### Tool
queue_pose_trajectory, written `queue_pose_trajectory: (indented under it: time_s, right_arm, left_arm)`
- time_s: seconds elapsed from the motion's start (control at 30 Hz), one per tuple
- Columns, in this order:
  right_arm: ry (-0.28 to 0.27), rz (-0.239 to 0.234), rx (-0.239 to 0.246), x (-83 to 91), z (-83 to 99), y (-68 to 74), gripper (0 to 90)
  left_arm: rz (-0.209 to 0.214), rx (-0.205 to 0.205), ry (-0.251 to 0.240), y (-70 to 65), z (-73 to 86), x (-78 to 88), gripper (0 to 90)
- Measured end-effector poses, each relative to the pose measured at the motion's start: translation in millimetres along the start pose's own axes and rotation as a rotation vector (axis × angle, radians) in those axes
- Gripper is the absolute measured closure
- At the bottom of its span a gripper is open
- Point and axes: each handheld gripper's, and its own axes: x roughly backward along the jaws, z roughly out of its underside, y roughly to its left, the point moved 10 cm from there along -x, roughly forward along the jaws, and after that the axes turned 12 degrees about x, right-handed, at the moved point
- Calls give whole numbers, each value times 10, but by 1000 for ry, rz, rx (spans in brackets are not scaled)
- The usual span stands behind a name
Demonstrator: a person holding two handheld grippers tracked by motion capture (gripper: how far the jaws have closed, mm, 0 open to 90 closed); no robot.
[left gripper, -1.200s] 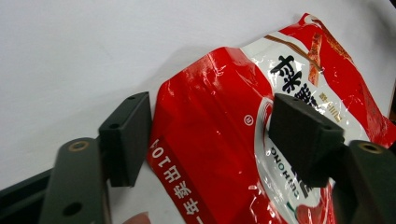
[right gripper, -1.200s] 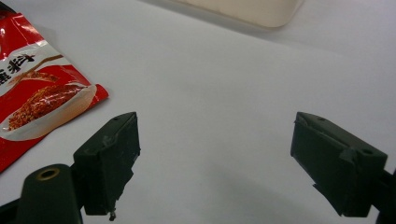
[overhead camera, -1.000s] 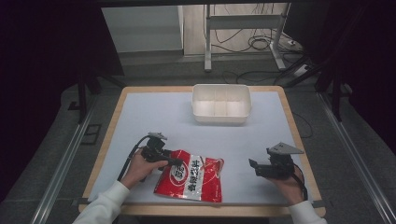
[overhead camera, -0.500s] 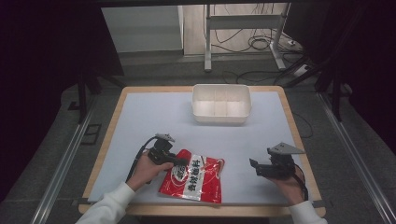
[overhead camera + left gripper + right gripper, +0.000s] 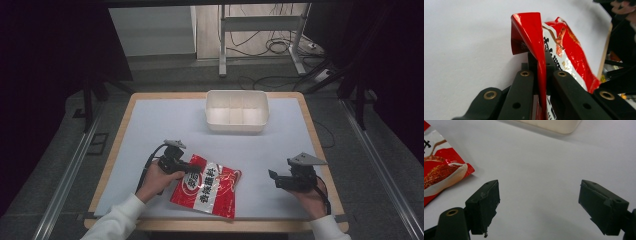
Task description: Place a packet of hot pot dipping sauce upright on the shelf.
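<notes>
Left gripper [image 5: 186, 166]: its jaws are pressing together on the upper left edge of the red packet [image 5: 207, 186]; in the left gripper view the red film [image 5: 541, 72] is standing pinched between the two black jaws.
Right gripper [image 5: 274, 178]: its jaws are standing wide apart with nothing between them, and it is hovering over the white mat [image 5: 165, 120] at the person's right.
Packet position: it is lying at the near middle of the mat, its far left corner lifted in the grip, the rest resting flat.
Packet long axis: it is running from the gripped corner at far left down toward the near right, slanted across the table.
Governing relation: the packet's free end is lying to the left of the right gripper, apart from it, with bare mat between; the left hand is the nearer, being already attached.
White bin [image 5: 236, 111]: it is sitting at the far middle of the mat, well apart from the packet and both grippers.
High view contribution: it is giving the whole layout, packet slant and bin.
Left gripper view contribution: it is confirming the pinch and the curled film edge.
Right gripper view contribution: it is showing the open gap [image 5: 539, 207], the packet's corner [image 5: 446, 175] at its left, and the bin's rim [image 5: 554, 125] ahead.
Judgement: any move by the right hand would probably need a leftward reach to the free end.
</notes>
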Motion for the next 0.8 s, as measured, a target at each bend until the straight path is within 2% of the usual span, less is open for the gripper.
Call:
queue_pose_trajectory:
  time_s: [0.2, 0.3, 0.43, 0.8]
  right_arm:
    - [-2, 4, -1, 4, -7, -10, 175]
    - [-1, 7, -7, 9, -2, -13, 176]
    - [0, 7, -8, 15, 2, -18, 177]
    - [0, 14, -12, 22, 2, -34, 183]
  left_arm:
    - [23, -6, -31, -99, -143, 91, 898]
    - [36, -28, -33, -192, -223, 160, 898]
    - [35, -61, -52, -309, -358, 308, 898]
    - [42, -102, -116, -511, -674, 665, 899]
